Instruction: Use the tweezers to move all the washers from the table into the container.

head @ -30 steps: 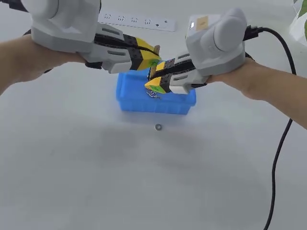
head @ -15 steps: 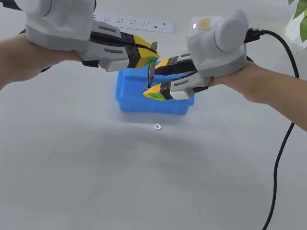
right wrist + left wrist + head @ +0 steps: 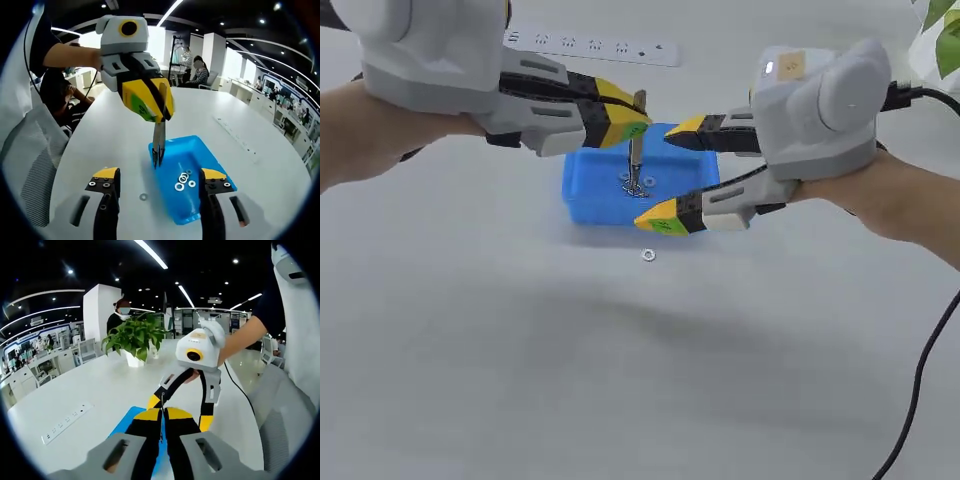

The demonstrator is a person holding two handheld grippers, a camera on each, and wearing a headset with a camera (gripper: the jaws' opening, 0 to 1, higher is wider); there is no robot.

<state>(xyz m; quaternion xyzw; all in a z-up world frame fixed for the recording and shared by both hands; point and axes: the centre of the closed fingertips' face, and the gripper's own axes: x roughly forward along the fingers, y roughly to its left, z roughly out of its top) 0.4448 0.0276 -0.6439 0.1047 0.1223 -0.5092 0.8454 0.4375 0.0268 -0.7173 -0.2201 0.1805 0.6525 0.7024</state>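
A blue container (image 3: 582, 192) sits mid-table with a few washers (image 3: 640, 184) inside. One washer (image 3: 648, 255) lies on the table just in front of it. My left gripper (image 3: 635, 112) is shut on the metal tweezers (image 3: 636, 150), which hang tips-down over the container. My right gripper (image 3: 674, 172) stands open to the right of the tweezers, one jaw behind them and one in front. In the right gripper view, the tweezers (image 3: 159, 141) point at the container (image 3: 200, 207) edge, near the washers (image 3: 183, 181) and the loose washer (image 3: 143, 197). The left gripper view shows the tweezers (image 3: 162, 415) between shut jaws.
A white power strip (image 3: 588, 44) lies at the table's far edge. A black cable (image 3: 928, 350) trails off the right gripper down the right side. A potted plant (image 3: 134, 337) stands farther along the table, and green leaves (image 3: 945, 35) reach in at the top right.
The right gripper's jaws have spread wide and it has drawn back to the right, off the tweezers. The left gripper still holds the tweezers over the container.
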